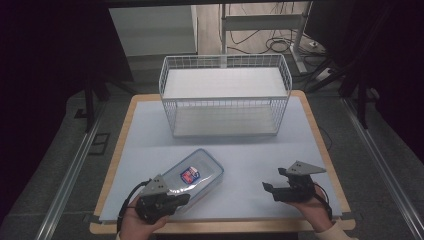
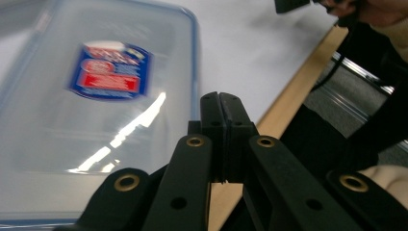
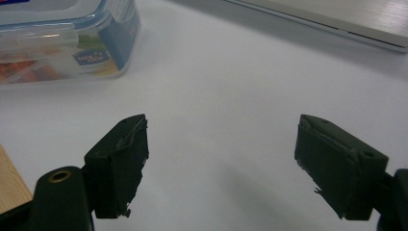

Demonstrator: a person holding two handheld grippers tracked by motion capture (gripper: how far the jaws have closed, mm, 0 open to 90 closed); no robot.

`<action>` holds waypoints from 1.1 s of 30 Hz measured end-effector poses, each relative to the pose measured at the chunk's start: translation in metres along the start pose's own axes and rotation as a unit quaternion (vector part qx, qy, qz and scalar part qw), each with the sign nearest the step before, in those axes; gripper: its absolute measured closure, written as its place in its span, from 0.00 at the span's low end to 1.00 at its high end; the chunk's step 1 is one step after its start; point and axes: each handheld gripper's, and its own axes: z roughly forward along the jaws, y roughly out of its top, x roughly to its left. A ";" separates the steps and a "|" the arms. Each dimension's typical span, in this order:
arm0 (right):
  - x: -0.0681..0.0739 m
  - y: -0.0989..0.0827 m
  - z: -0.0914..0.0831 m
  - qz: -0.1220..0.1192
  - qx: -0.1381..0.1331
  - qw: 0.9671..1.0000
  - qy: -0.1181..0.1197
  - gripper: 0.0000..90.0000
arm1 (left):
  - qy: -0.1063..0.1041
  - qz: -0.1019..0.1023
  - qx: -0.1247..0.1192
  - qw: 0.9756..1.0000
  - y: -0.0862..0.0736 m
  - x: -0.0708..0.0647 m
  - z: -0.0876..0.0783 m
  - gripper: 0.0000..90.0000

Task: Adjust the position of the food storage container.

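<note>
The wooden table with a white cover [image 1: 150,150] carries a white wire basket with two shelves [image 1: 225,95] at its far side. Nearer to the person lies a clear rectangular plastic container with a blue-rimmed lid and a red and blue label [image 1: 192,180], placed diagonally on the cover, left of the middle. The left tool [image 1: 182,199] is at the near corner of this container, just beside its lid, and its two black jaws are pressed together with nothing between them. The right tool [image 1: 274,180] is well apart from the container, over the bare cover, with its jaws wide apart and empty.
</note>
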 end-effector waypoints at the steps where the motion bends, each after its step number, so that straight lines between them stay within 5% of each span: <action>1: 0.000 0.000 0.000 -0.001 -0.003 1.000 -0.003 0.21 | -0.003 0.001 0.003 1.000 -0.001 -0.002 0.002 1.00; 15: -0.008 0.002 -0.008 0.017 -0.028 0.999 -0.025 0.21 | 0.018 0.023 0.062 0.998 -0.018 -0.016 0.035 1.00; 20: -0.009 0.001 -0.007 0.019 -0.026 0.999 -0.025 0.21 | 0.030 0.015 0.066 0.997 -0.020 -0.010 0.036 1.00; 23: -0.008 0.001 -0.006 0.016 -0.025 0.999 -0.024 0.21 | 0.020 0.001 0.064 0.998 -0.023 -0.005 0.035 1.00; 33: -0.008 0.000 -0.006 0.013 -0.021 0.999 -0.021 0.21 | 0.037 0.007 0.070 0.997 -0.024 0.000 0.030 1.00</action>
